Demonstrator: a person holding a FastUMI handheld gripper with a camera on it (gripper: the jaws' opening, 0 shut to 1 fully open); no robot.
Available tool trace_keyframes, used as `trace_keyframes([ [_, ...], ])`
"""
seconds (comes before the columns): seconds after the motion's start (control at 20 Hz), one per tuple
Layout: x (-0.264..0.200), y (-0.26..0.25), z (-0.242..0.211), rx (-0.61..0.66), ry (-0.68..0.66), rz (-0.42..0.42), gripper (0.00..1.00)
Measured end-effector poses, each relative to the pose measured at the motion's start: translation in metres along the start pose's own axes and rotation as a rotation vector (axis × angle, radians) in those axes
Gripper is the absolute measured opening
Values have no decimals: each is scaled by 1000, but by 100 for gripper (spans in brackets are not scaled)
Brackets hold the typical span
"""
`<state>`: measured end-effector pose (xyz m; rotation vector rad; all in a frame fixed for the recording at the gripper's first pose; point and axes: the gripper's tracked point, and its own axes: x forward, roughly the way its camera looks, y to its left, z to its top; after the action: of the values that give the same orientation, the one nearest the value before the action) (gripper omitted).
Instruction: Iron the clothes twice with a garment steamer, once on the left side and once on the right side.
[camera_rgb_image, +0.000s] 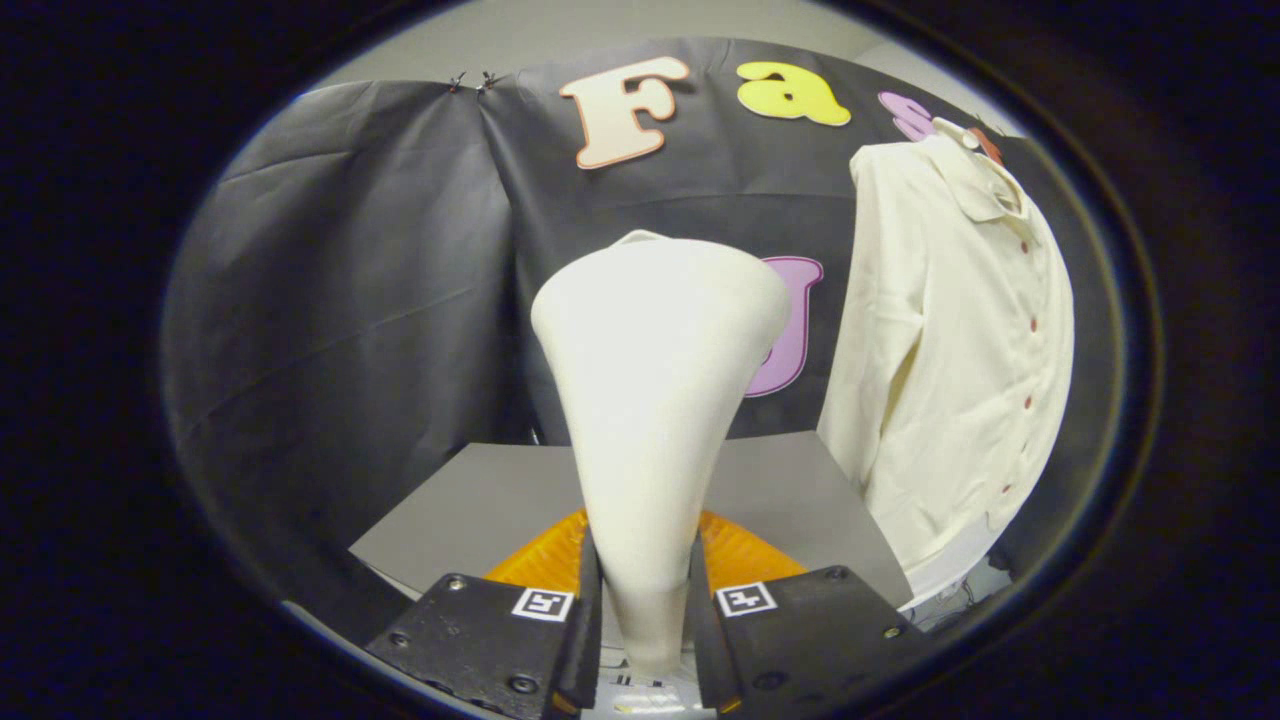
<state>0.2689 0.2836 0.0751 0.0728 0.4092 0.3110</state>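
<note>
- Gripper view: the tool (646, 610) is clenched on the narrow handle of a cream garment steamer (655, 400), both fingers pressing its sides, so that the wide head stands upright and flares out beyond the fingertips.
- A cream button-front shirt (950, 350) hangs against the booth wall to the right of the steamer and well beyond it, collar up and front panel spread flat, evidently hung so that the steamer head can be run down each side.
- The steamer head is apart from the shirt and does not face it squarely; by the look of it, neither the left pass nor the right pass is under way at this moment.
- A grey counter (470, 510) lies below the steamer, reaching back to the wall and across to the shirt's hem.
- Whether any steam comes from the steamer cannot be told.
</note>
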Motion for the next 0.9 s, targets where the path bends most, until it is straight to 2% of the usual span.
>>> trace_keyframes([
  [0.1, -18, -6, 5, 27, -18, 2, 38],
  [0.3, -66, -22, 48, 74, -176, 7, 38],
  [0.5, -104, -73, 80, 112, -249, -97, 37],
  [0.7, -131, -129, 97, 122, -266, -185, 37],
  [0.9, -138, -170, 118, 153, -296, -229, 37],
])
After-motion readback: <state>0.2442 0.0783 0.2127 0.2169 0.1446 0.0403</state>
